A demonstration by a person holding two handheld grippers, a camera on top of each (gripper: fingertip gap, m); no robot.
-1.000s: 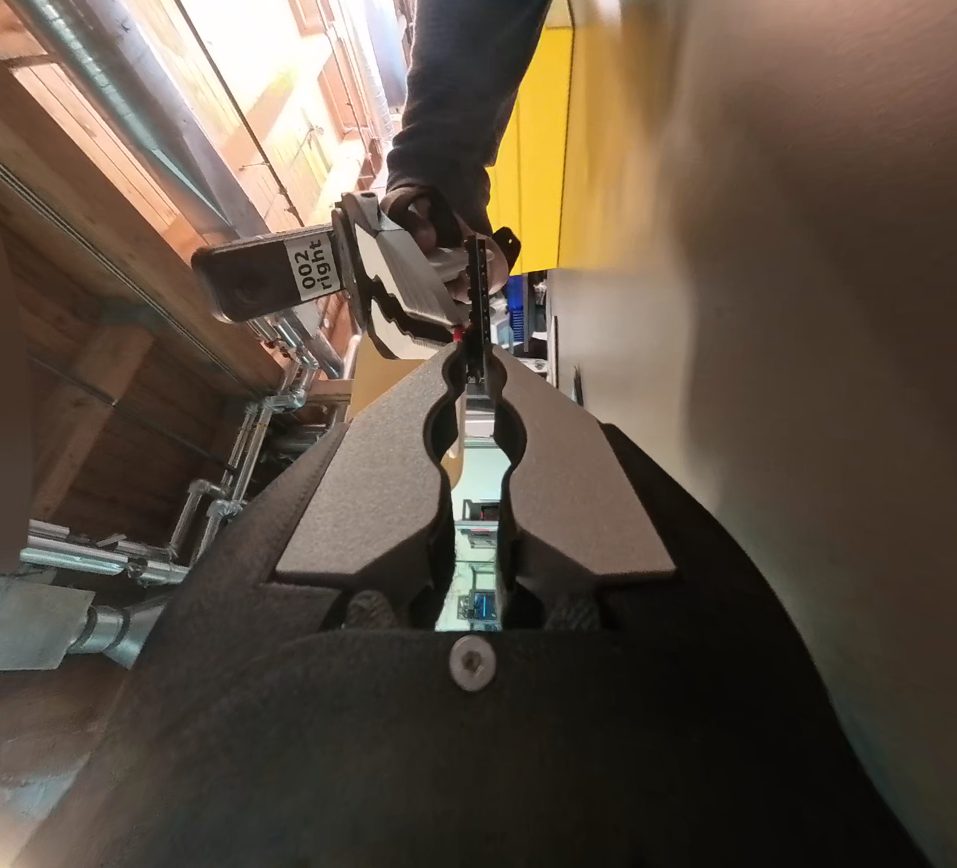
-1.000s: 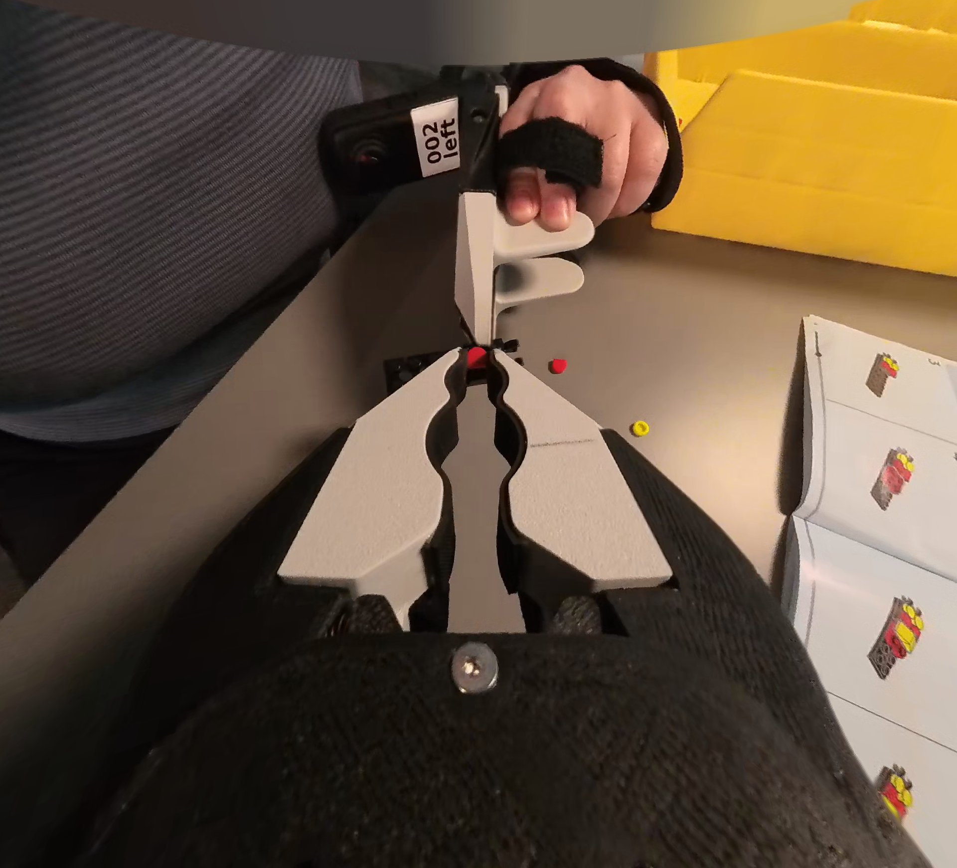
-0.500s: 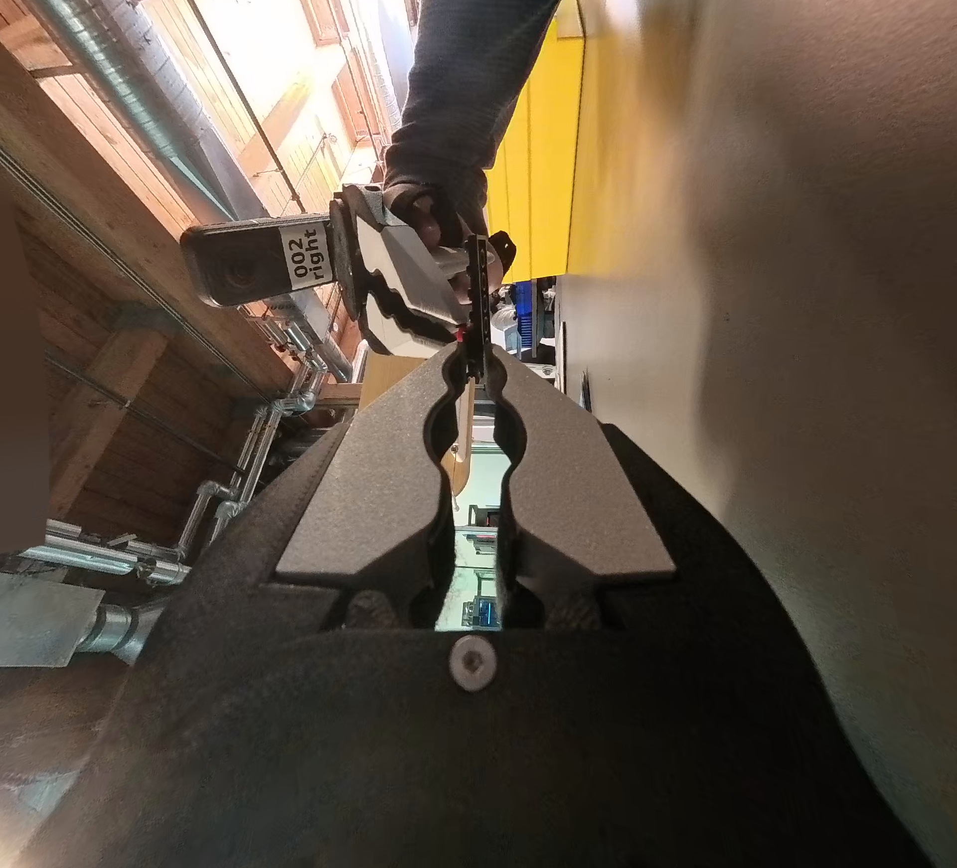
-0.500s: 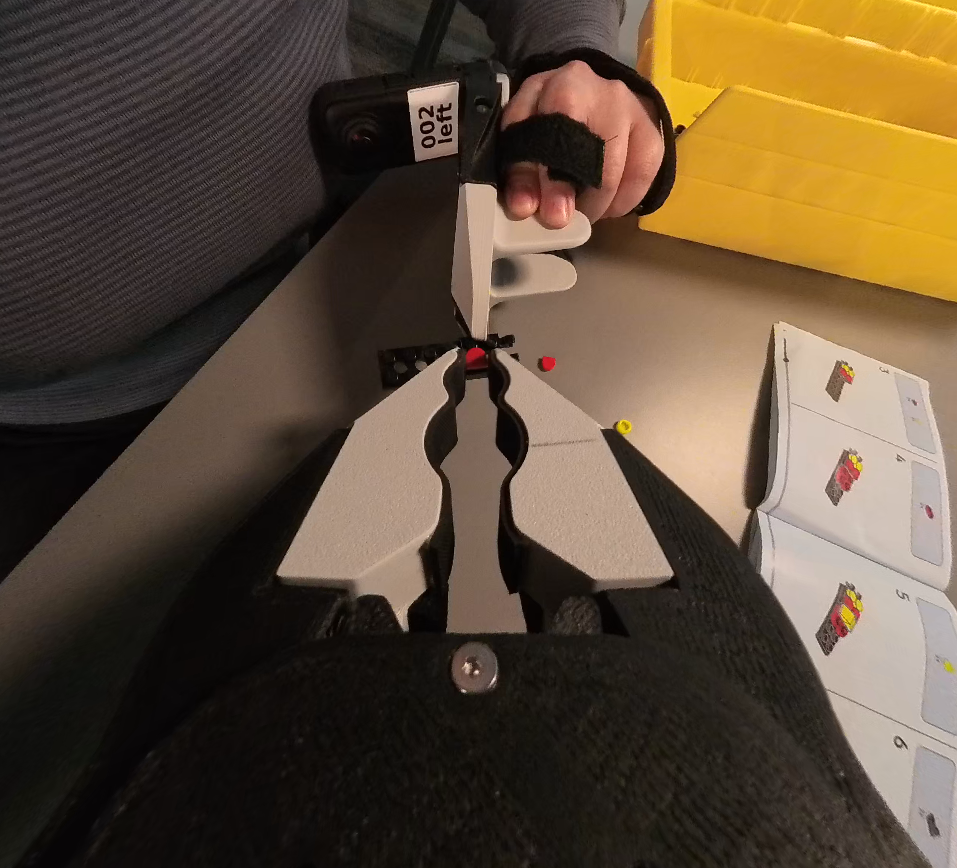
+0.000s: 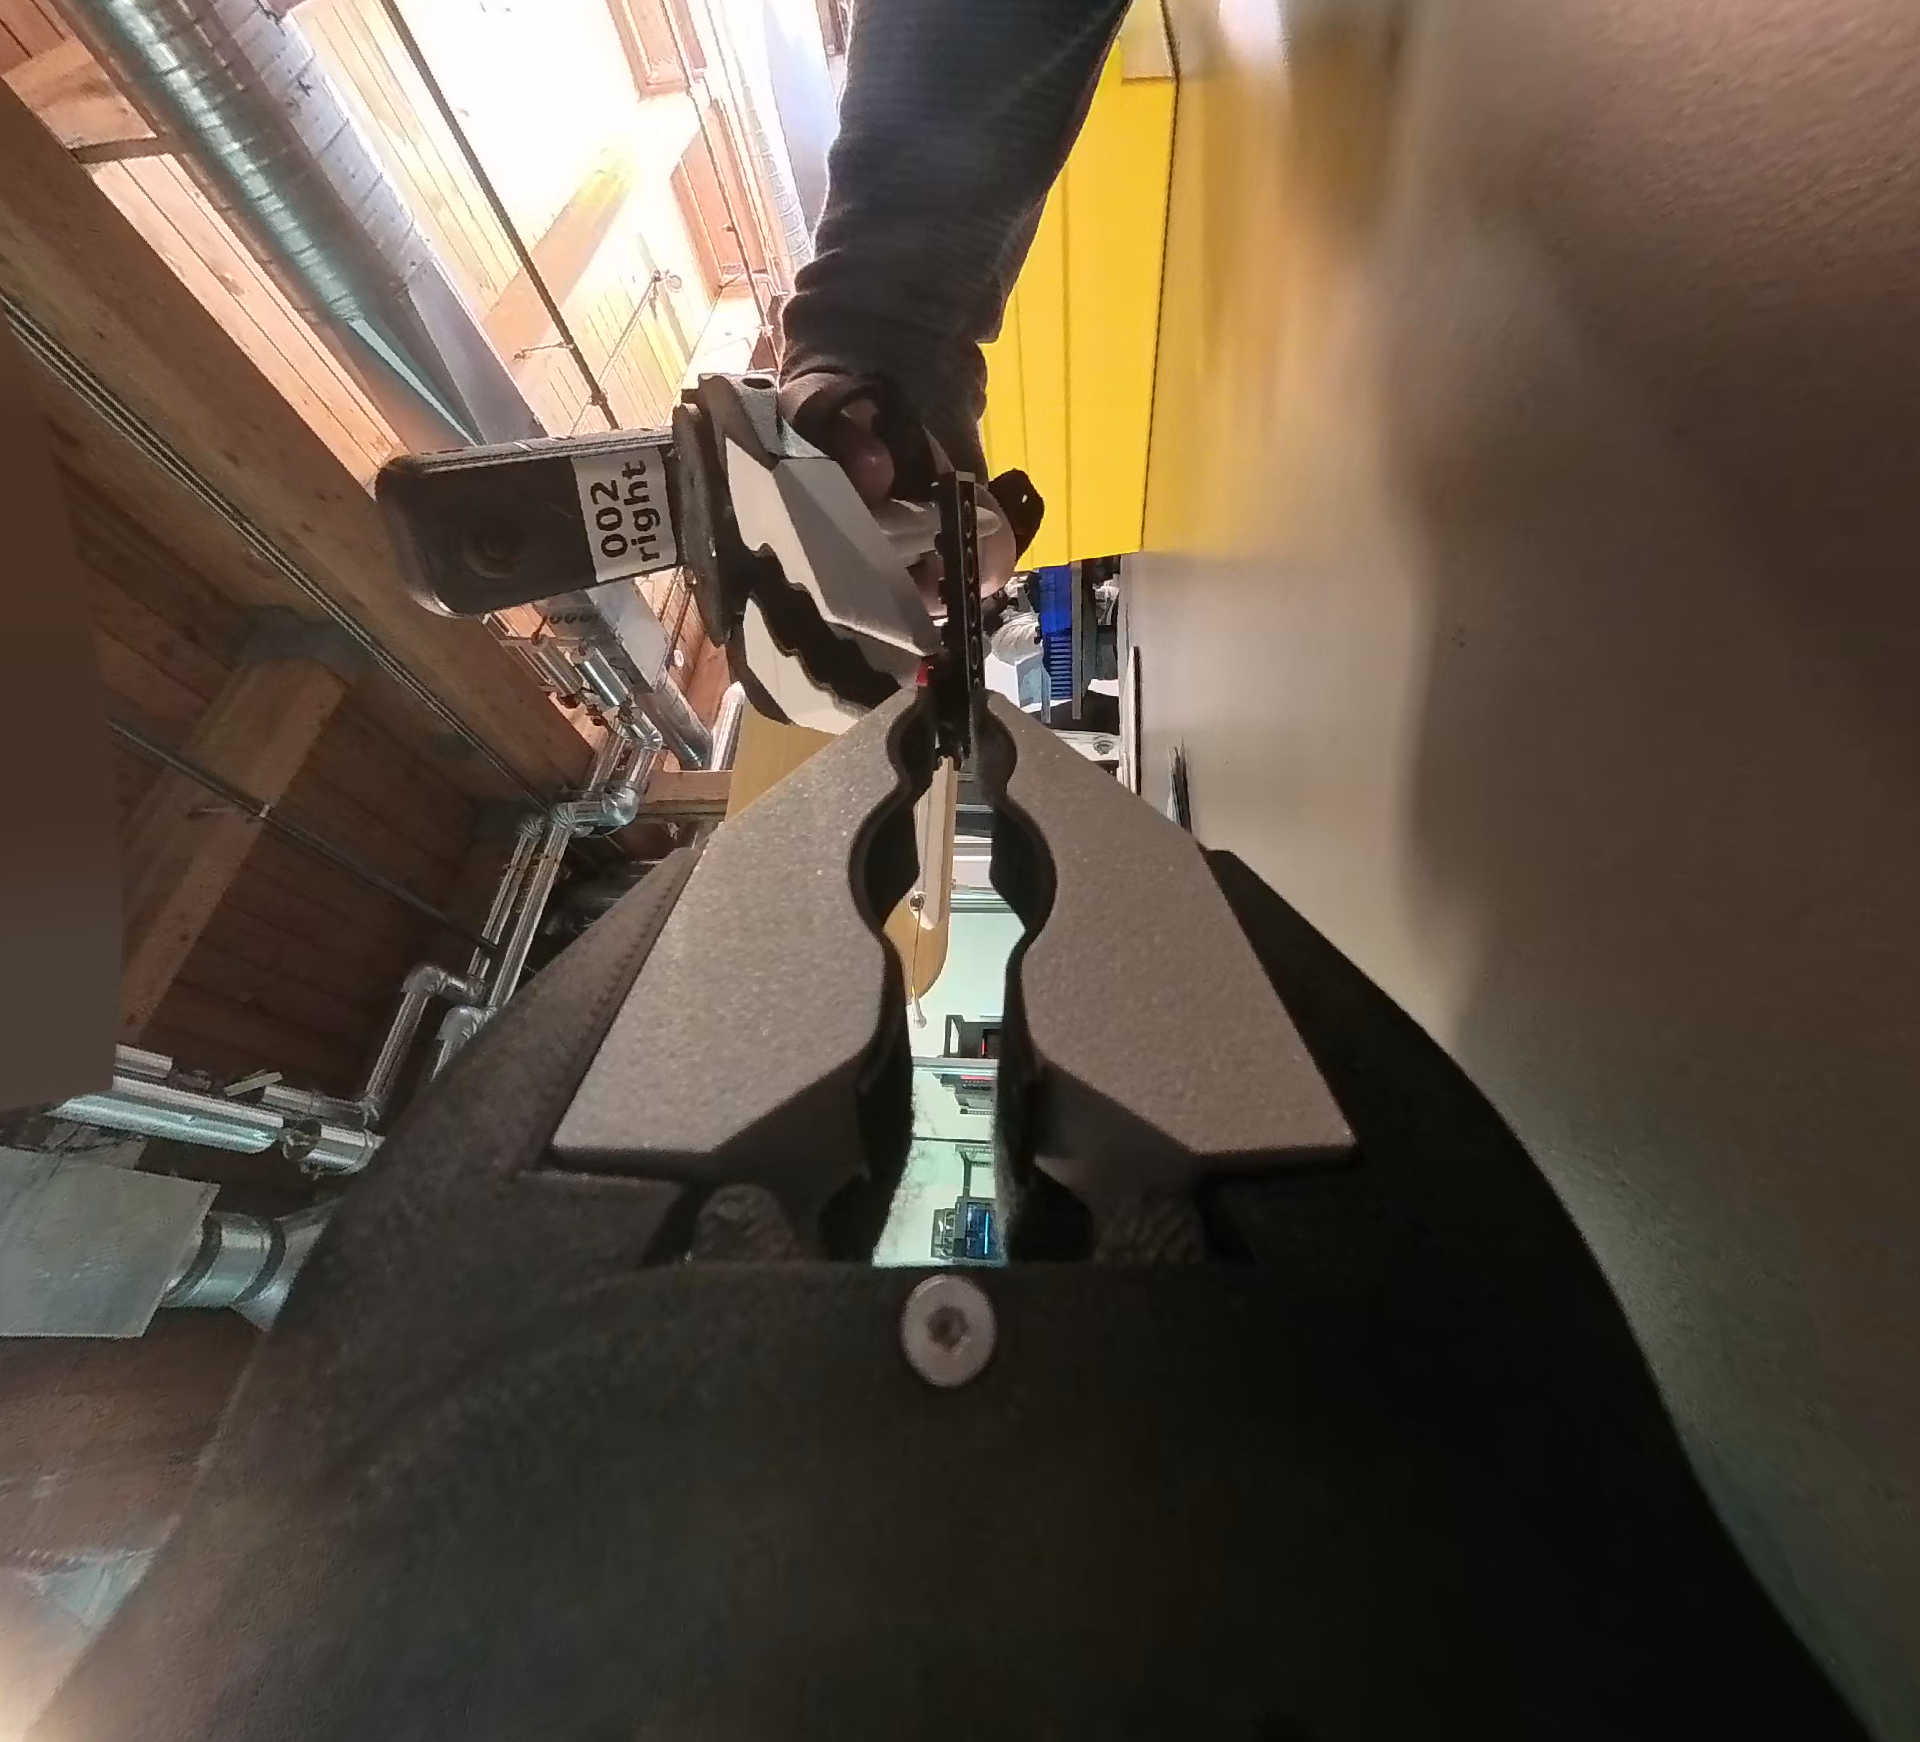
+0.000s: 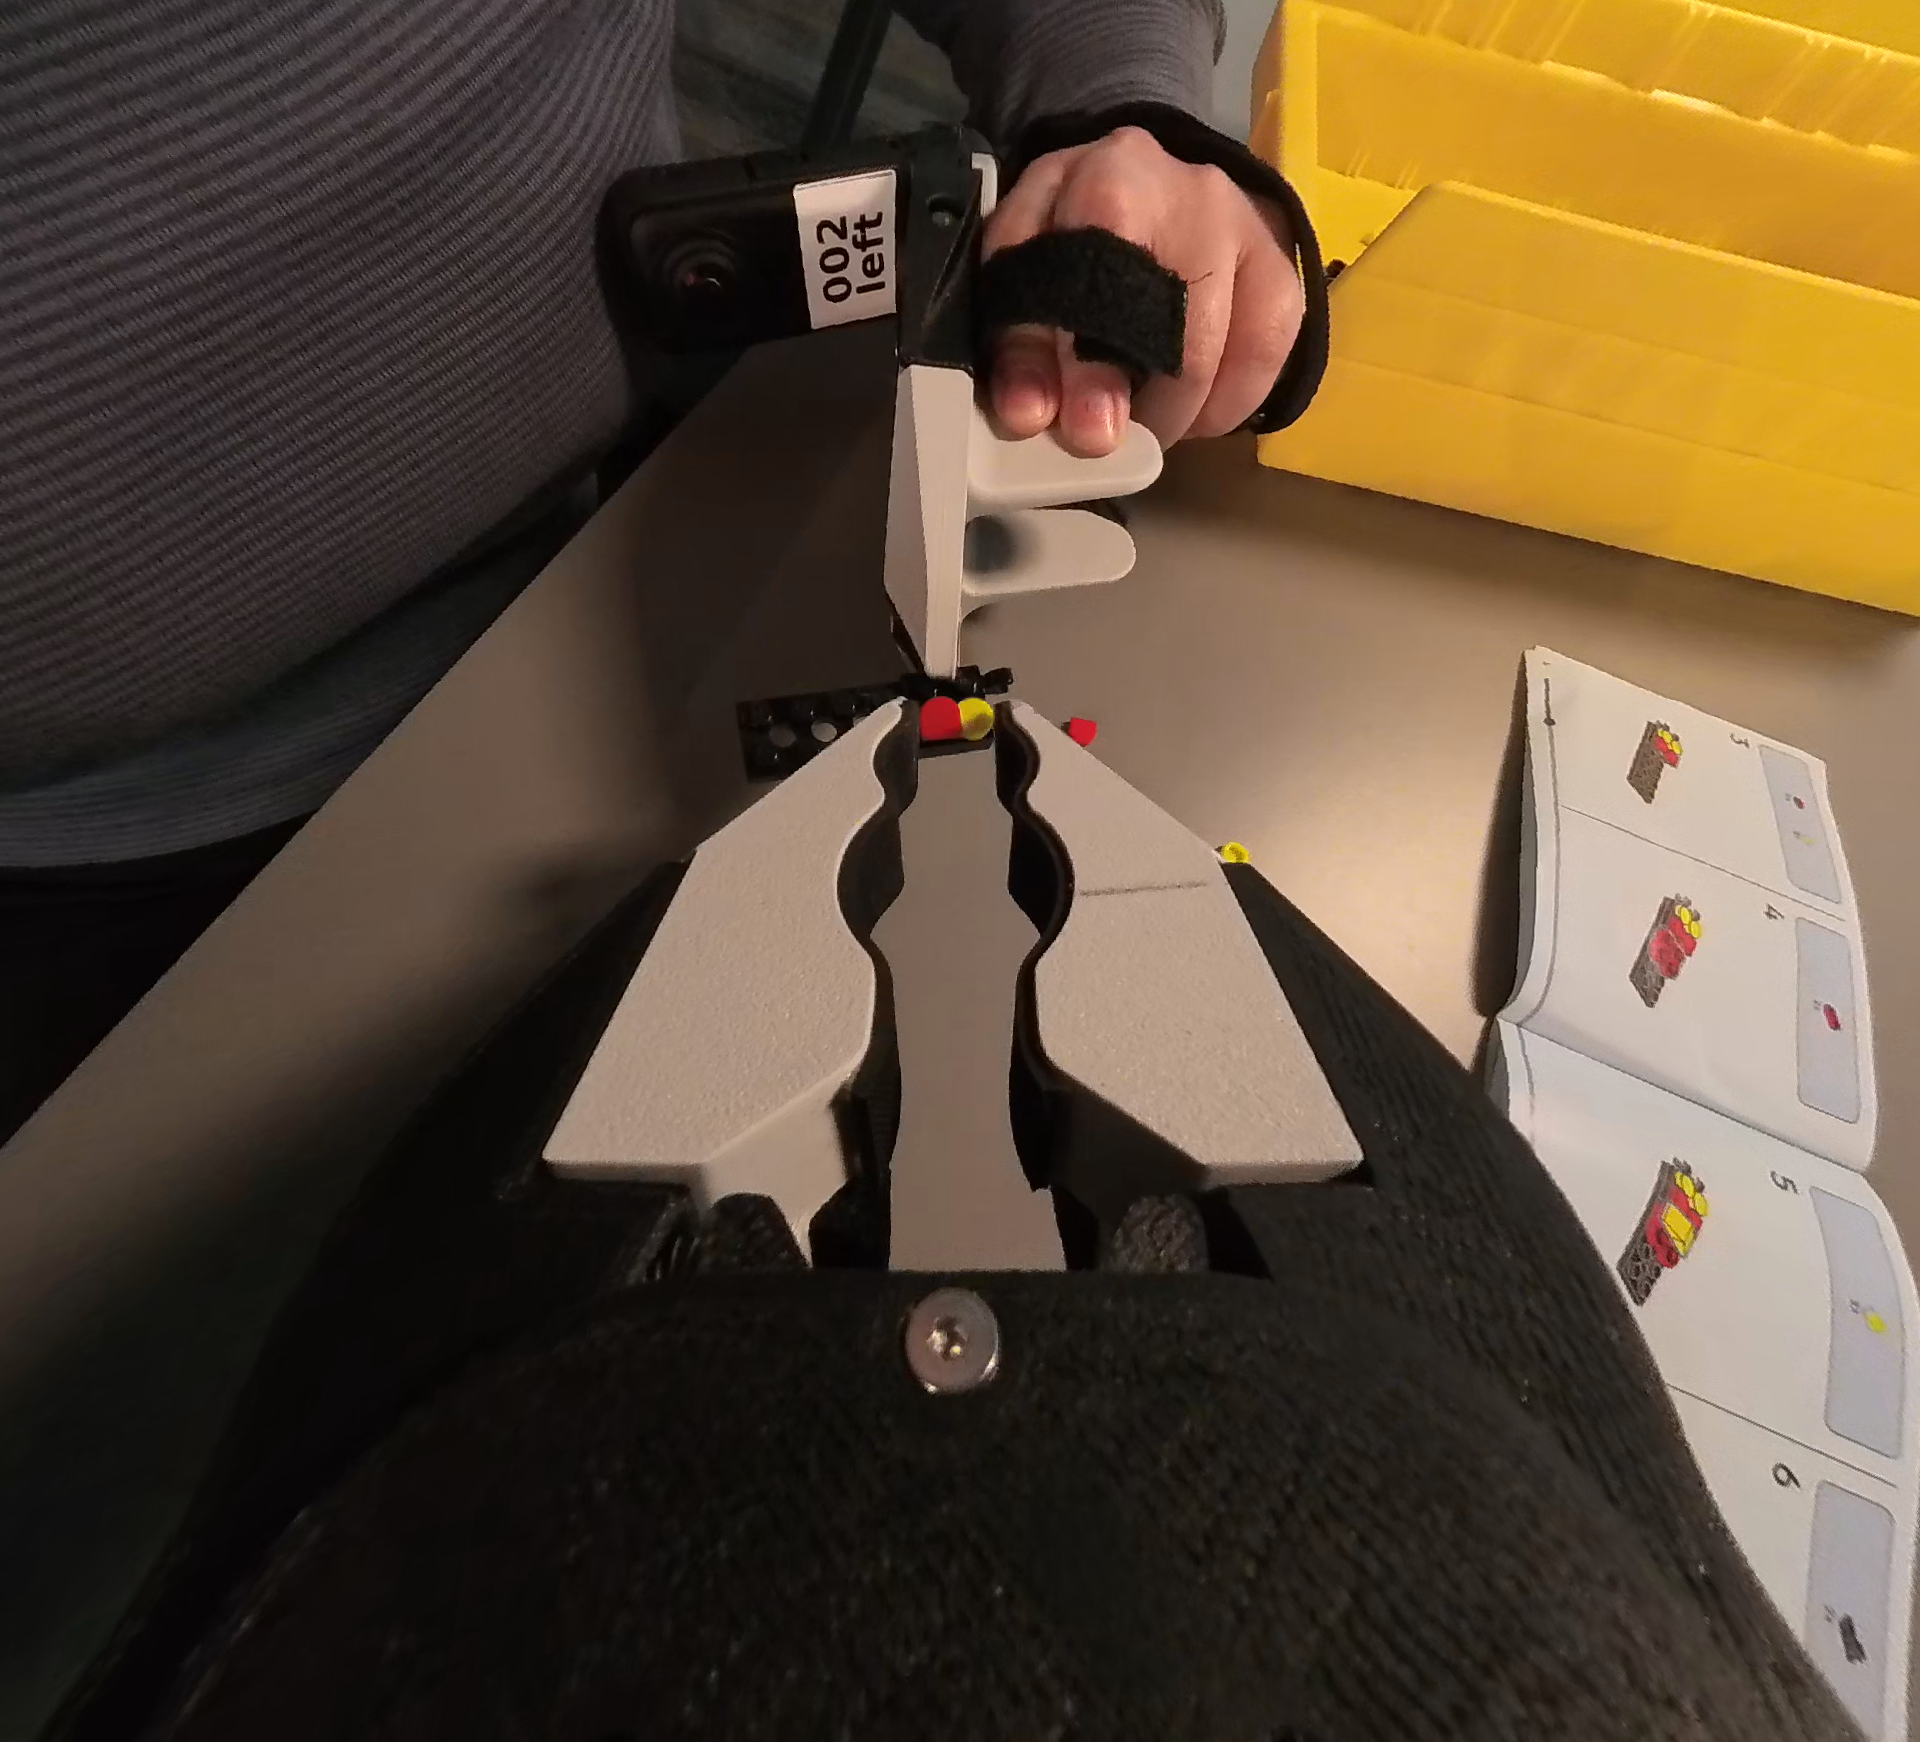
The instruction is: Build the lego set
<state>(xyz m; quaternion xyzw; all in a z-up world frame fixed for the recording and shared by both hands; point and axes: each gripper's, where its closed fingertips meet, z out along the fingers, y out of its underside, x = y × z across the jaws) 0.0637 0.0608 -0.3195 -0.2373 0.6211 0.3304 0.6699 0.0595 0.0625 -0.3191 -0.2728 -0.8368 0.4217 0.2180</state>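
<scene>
A black Lego plate with holes (image 6: 800, 736) is held over the table's near edge. My left gripper (image 5: 958, 716) is shut on its end; the plate (image 5: 966, 570) runs away from the tips. In the right wrist view the left gripper (image 6: 940, 653) comes down onto the plate from above. A red round stud (image 6: 940, 718) and a yellow round stud (image 6: 977, 716) sit side by side on the plate. My right gripper (image 6: 956, 731) is slightly open, with its tips on either side of both studs. It also shows in the left wrist view (image 5: 831, 612).
A loose red piece (image 6: 1081, 731) and a small yellow piece (image 6: 1233, 853) lie on the grey table (image 6: 1299, 705). An open instruction booklet (image 6: 1683, 965) lies at the right. Yellow bins (image 6: 1610, 238) stand at the back right. A person's torso is at the left.
My right gripper's jaws have spread a little, and a yellow stud now shows beside the red one on the plate. The left gripper still holds the plate.
</scene>
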